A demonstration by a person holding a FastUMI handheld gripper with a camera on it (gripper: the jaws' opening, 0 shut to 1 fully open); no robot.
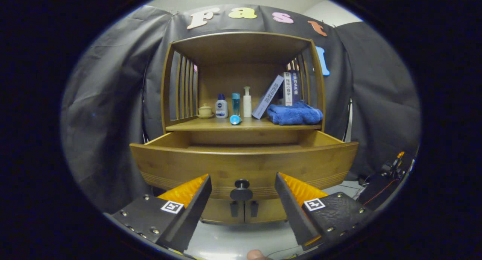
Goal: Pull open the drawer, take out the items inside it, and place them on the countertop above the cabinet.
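The wooden drawer of the cabinet stands pulled out toward me, its front panel facing the fingers. Its dark round knob sits just ahead of my gripper, in the gap between the two fingers and touching neither. The fingers are spread wide, so the gripper is open and holds nothing. The drawer's front hides what lies inside it. Above the drawer is the countertop, bearing a small blue cap-like item near its front edge.
On the countertop stand a small teapot, a white-and-blue bottle, a clear blue bottle, a white pump bottle, leaning books and a folded blue towel. Slatted sides and a top shelf enclose it. Cables and gear lie beside the cabinet.
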